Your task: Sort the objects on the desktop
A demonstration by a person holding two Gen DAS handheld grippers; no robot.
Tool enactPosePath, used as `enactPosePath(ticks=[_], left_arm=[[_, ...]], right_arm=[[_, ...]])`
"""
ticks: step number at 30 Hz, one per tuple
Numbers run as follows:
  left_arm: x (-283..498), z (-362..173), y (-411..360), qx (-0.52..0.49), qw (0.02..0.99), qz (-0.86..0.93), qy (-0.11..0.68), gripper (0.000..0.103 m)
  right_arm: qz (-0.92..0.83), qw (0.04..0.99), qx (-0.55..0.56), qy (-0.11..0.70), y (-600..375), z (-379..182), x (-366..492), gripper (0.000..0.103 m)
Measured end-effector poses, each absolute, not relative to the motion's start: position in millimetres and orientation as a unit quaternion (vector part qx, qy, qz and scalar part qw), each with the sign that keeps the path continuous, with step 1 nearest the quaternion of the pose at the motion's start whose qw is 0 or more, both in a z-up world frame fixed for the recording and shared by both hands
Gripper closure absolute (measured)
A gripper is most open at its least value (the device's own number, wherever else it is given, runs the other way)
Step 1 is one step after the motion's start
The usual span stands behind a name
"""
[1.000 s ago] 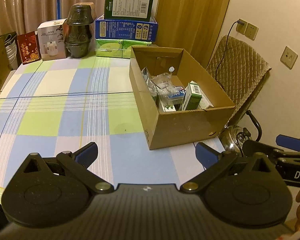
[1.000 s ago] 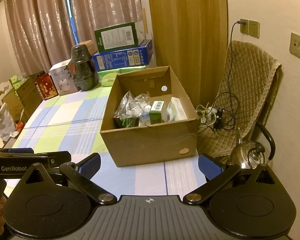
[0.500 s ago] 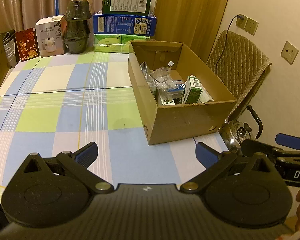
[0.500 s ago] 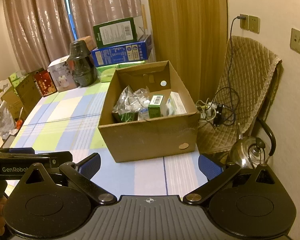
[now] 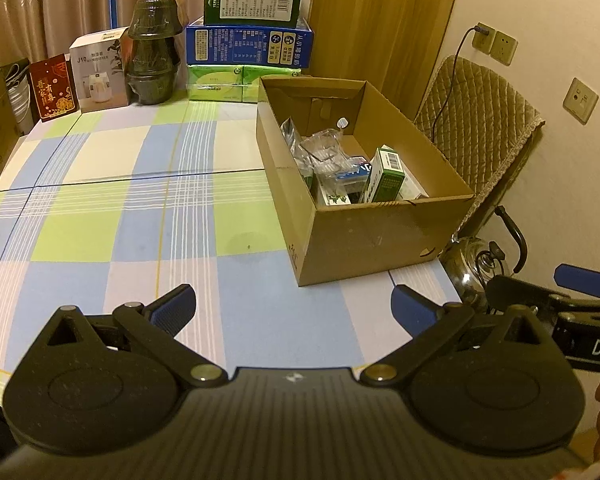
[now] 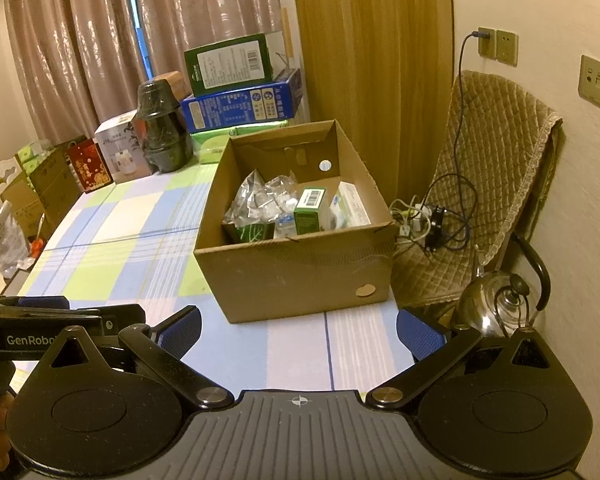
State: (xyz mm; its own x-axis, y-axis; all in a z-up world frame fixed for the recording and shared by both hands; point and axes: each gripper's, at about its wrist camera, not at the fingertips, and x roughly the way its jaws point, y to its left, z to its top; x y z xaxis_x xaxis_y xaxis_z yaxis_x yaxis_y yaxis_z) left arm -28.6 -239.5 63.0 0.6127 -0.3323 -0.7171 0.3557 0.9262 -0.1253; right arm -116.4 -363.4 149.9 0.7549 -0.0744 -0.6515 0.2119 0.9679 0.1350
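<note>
Box (image 5: 364, 236) nearer left view; both grippers (image 5: 294, 308) (image 6: 298, 330) spread wide, apparently empty.

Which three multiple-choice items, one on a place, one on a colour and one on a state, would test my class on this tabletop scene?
1. Where does the cardboard box stand?
A. on the table's right side
B. on the chair
C. on the floor

2. What colour is the upright carton inside it?
A. red
B. green
C. yellow

3. How are the two grippers?
A. both open
B. both shut
C. one holds a carton

Answers: 1 A, it stands on the checked cloth near the chair. 2 B, green sides. 3 A, left gripper and right gripper gape, empty.
</note>
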Motion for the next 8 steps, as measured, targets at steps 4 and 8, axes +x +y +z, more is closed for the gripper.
enactPosePath(ticks=[4,8], left_arm=[[-29.0,62.1,-239.4,0.016,0.898,-0.193,0.396,0.001],[-31.2,60.8,-239.6,0.021,0.899,-0.2,0.39,0.001]], right_arm=[[-0.077,0.932,0.101,0.34,-364.0,150.5,-117.8,0.002],[-0.077,0.932,0.1,0.34,-363.4,150.5,-118.2,0.002]])
